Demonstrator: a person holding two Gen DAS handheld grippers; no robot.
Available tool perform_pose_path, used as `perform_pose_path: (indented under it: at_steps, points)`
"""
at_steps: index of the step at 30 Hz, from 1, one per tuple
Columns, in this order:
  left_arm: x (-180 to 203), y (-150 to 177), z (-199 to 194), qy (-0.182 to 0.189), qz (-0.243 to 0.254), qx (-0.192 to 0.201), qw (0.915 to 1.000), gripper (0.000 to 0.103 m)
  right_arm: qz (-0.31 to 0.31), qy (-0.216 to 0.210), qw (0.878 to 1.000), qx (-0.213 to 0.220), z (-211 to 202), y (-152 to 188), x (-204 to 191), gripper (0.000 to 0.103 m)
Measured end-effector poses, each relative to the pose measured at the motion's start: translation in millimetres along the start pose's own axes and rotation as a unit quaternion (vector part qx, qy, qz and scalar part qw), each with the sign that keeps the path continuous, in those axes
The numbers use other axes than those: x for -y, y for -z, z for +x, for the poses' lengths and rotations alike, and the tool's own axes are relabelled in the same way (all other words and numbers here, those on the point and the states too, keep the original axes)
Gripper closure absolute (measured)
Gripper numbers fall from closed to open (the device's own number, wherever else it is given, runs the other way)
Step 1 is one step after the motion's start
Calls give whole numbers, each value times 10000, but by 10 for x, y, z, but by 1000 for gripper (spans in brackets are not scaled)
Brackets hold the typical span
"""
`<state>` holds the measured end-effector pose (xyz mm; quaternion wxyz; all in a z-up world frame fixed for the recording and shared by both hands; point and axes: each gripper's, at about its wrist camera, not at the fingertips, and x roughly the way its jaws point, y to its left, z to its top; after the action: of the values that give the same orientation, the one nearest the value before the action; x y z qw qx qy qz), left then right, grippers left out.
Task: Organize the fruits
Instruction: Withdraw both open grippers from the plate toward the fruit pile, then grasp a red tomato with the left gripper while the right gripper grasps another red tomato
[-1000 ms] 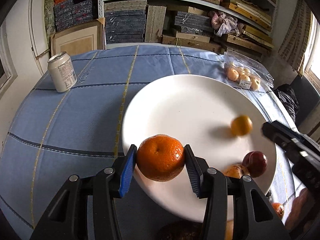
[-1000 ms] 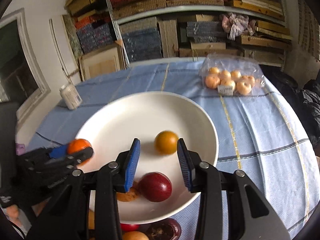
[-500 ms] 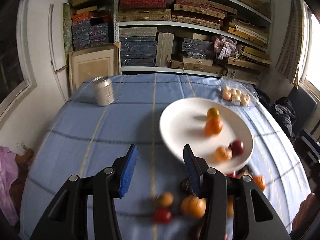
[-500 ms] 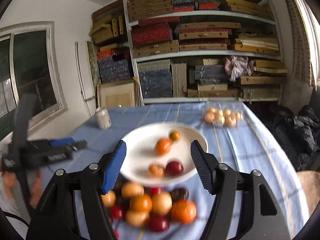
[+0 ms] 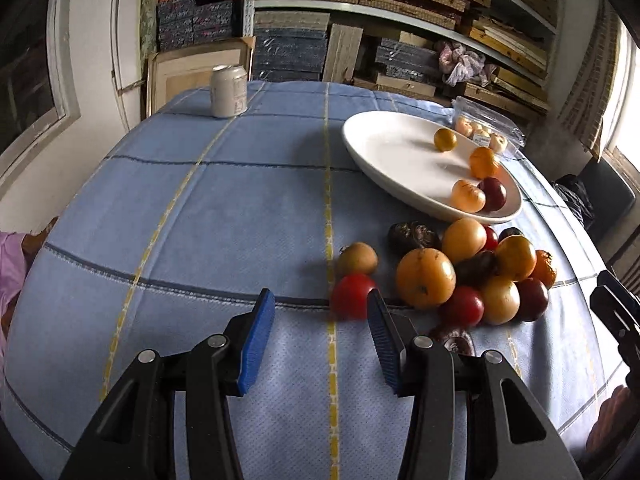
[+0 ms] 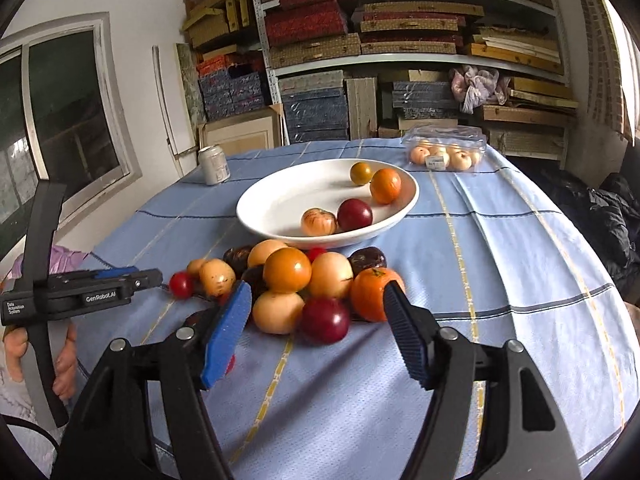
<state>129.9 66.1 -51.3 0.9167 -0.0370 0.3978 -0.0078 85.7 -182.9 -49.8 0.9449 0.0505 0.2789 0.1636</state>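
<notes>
From my left wrist view, my right gripper (image 5: pixel 618 320) is cut off by the right edge, so its jaws stay out of sight there. A dark fruit (image 5: pixel 454 340) lies half hidden behind my own right finger. The print on the can (image 5: pixel 229 91) is too small to read. In the fruit pile (image 6: pixel 304 280), the far pieces hide behind the near ones.

Soft daylight enters from a window (image 6: pixel 60 128) at left in the right wrist view and a bright, overexposed opening at the right edge of both views. Shadows under the fruit pile (image 6: pixel 296 284) and on the white plate (image 5: pixel 384 148) are faint and diffuse. Both frames are sharp, with strong fisheye bending and dark vignetted corners.
</notes>
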Motion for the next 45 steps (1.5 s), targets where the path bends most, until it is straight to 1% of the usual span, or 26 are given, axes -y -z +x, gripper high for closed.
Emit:
perform_pose_path:
  at_steps: [2, 4, 9, 14, 16, 18, 24, 26, 28, 30, 34, 40, 45]
  points:
    - [41, 1, 13, -17, 107, 19, 9999, 55, -33, -6, 10000, -2, 6, -13, -10, 34]
    - [75, 11, 58, -11, 190, -46, 9998, 55, -33, -13, 10000, -23, 12, -7, -10, 33]
    - [79, -14, 137, 192, 168, -168, 9995, 55, -4, -44, 10000, -65, 31, -29, 15, 32]
    - [123, -19, 236, 224, 239, -289, 9990, 55, 17, -54, 9999, -112, 62, -38, 27, 31]
    - [133, -22, 256, 245, 239, -293, 9990, 55, 18, -49, 9999, -121, 66, -36, 29, 29]
    - [136, -20, 275, 256, 259, -309, 9989, 55, 19, -61, 9999, -117, 62, -39, 32, 28]
    - [140, -23, 303, 320, 259, -341, 9986, 58, 25, -68, 9999, -128, 75, -39, 32, 28]
    - [142, -32, 333, 372, 265, -396, 9982, 66, 32, -72, 9999, -133, 82, -44, 28, 28]
    - [142, -36, 366, 411, 260, -449, 9978, 69, 34, -74, 9999, -138, 86, -43, 28, 28]
    - [145, -34, 390, 436, 263, -493, 9975, 70, 32, -73, 9999, -145, 88, -40, 28, 27]
    - [157, -31, 369, 446, 274, -424, 9977, 71, 33, -73, 9999, -144, 86, -40, 27, 27]
    - [149, -38, 389, 461, 260, -443, 9976, 71, 35, -74, 9998, -153, 101, -29, 17, 27]
    - [162, -36, 432, 328, 332, -467, 9978, 71, 42, -70, 9999, -151, 111, -18, 11, 27]
